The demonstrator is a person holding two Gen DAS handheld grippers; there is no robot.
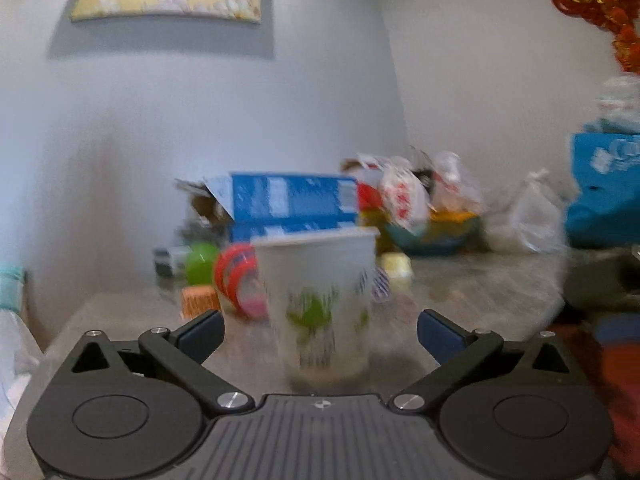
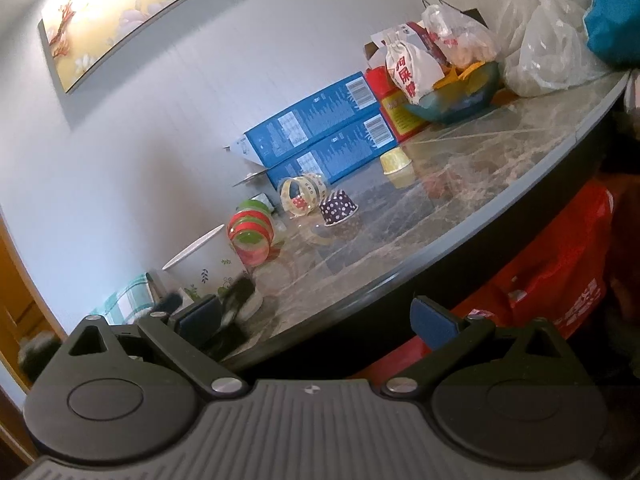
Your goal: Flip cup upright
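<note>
White paper, printed with green leaves: our cup (image 1: 320, 300) stands rim-up on the marbled surface (image 1: 480, 288), between the spread blue pads of our left tool (image 1: 320, 334), untouched. From our right tool (image 2: 320, 320), likewise released, it sits far left beside striped tape rolls (image 2: 250, 236).
</note>
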